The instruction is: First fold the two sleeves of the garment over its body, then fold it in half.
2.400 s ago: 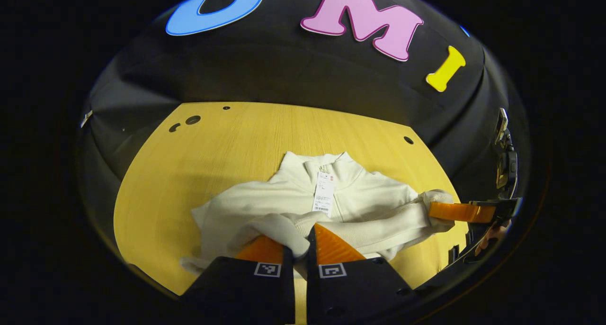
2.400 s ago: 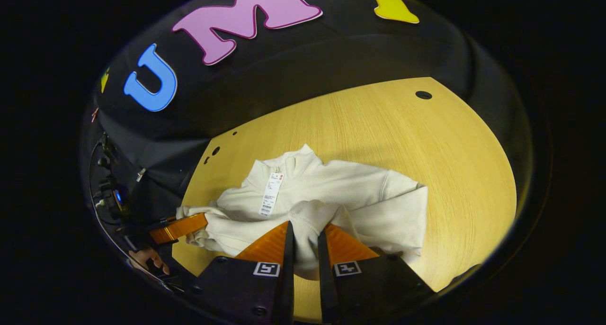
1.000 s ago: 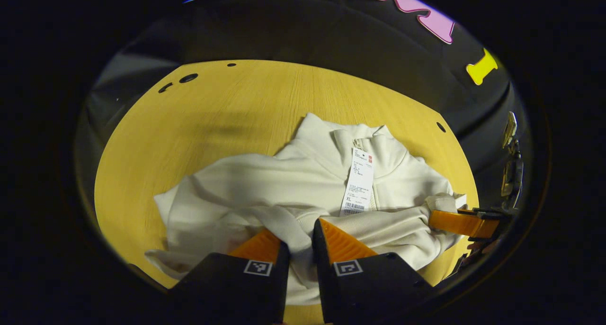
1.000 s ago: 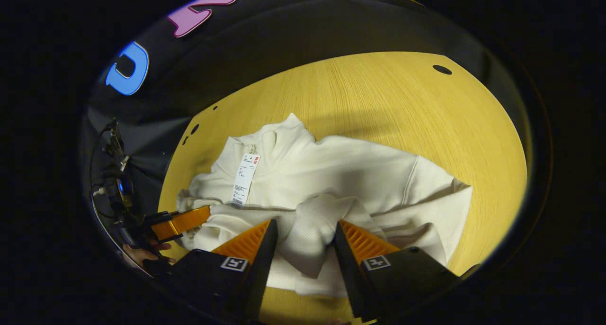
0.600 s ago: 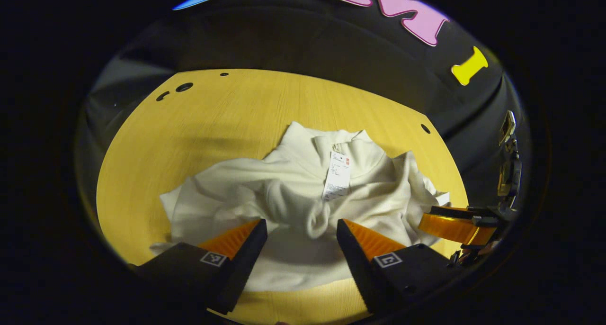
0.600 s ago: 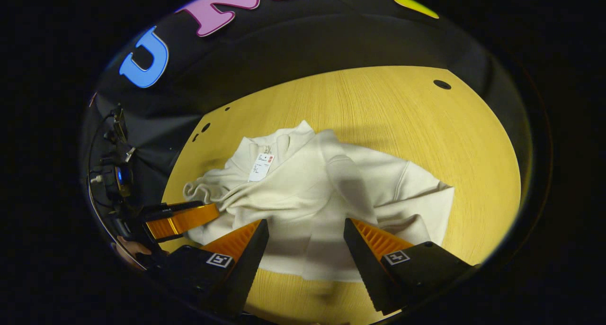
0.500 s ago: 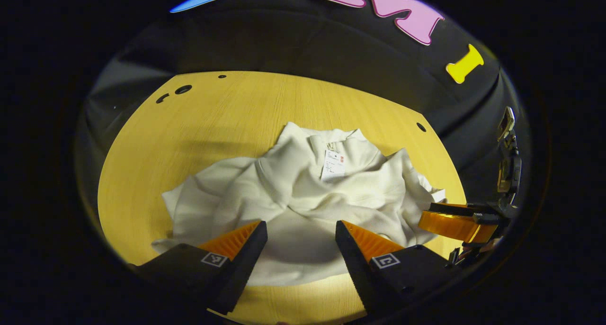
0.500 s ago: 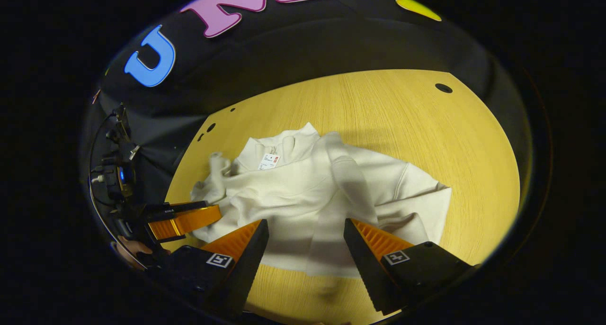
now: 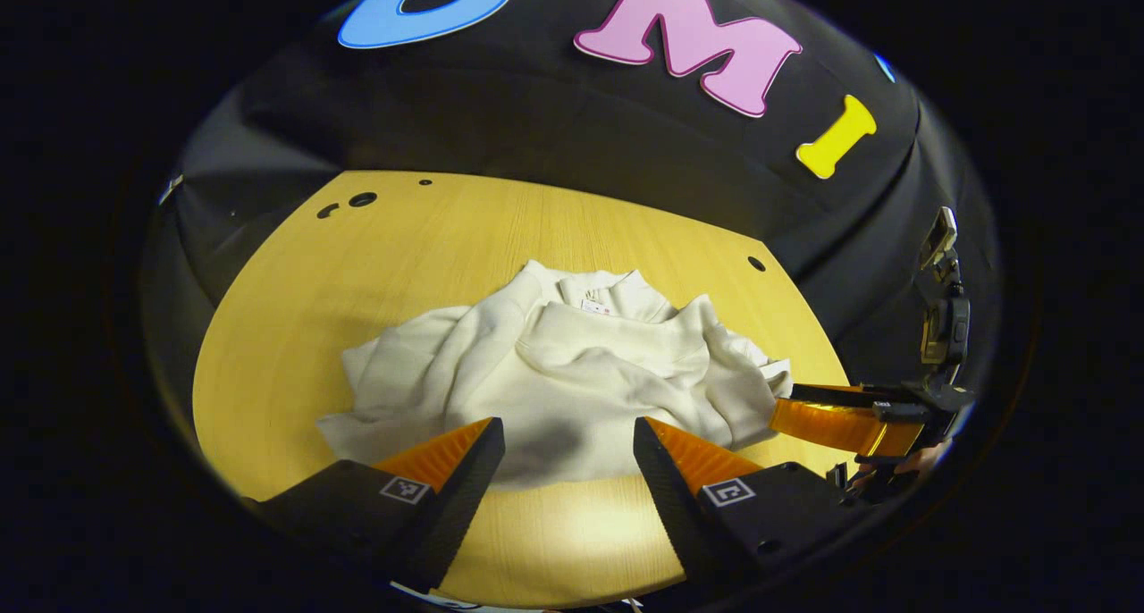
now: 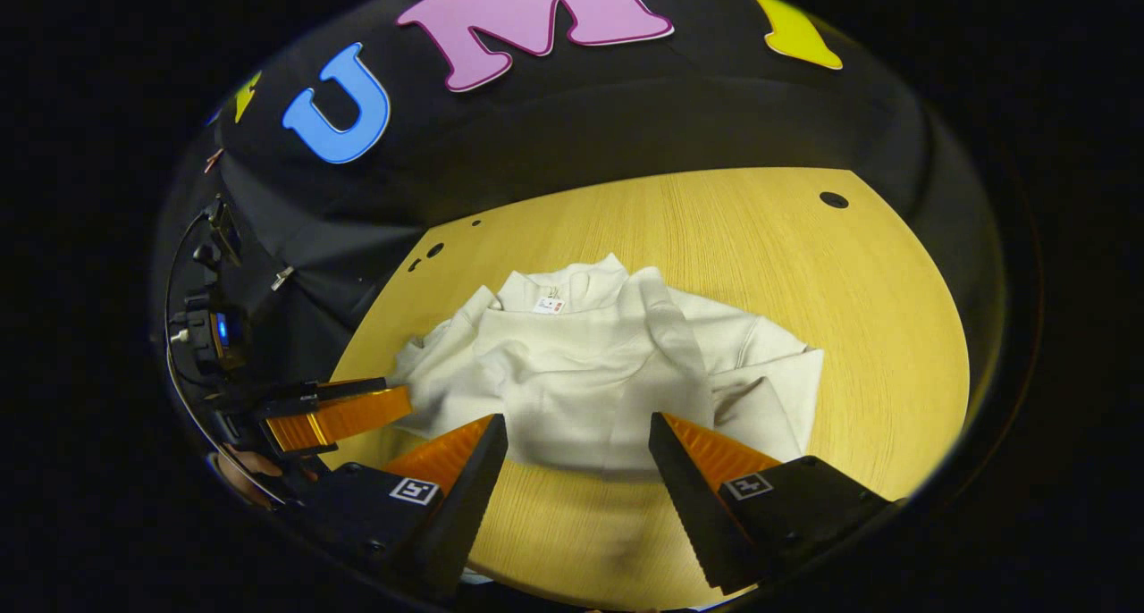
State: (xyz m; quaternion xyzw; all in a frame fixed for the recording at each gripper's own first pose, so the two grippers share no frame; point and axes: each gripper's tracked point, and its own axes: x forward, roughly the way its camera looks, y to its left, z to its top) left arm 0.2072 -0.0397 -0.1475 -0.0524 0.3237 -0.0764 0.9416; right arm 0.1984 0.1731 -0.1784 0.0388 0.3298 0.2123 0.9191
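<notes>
Both grippers hang spread and empty at the table's (image 9: 295, 291) near edge: left gripper (image 9: 565, 434), right gripper (image 10: 576, 434). Beyond them the garment (image 10: 590, 363) lies folded but rumpled, collar farthest. I'd smooth the bunched sides flat and square the edges.

One garment (image 9: 572, 372), two hand-held grippers (image 9: 565, 457) (image 10: 576, 457)

garment (image 9: 572, 372) on table (image 9: 357, 264), tag (image 10: 548, 306) at collar

wall: black cloth (image 9: 554, 139) | table: yellow wood (image 9: 420, 247), round holes (image 10: 833, 199)
</notes>
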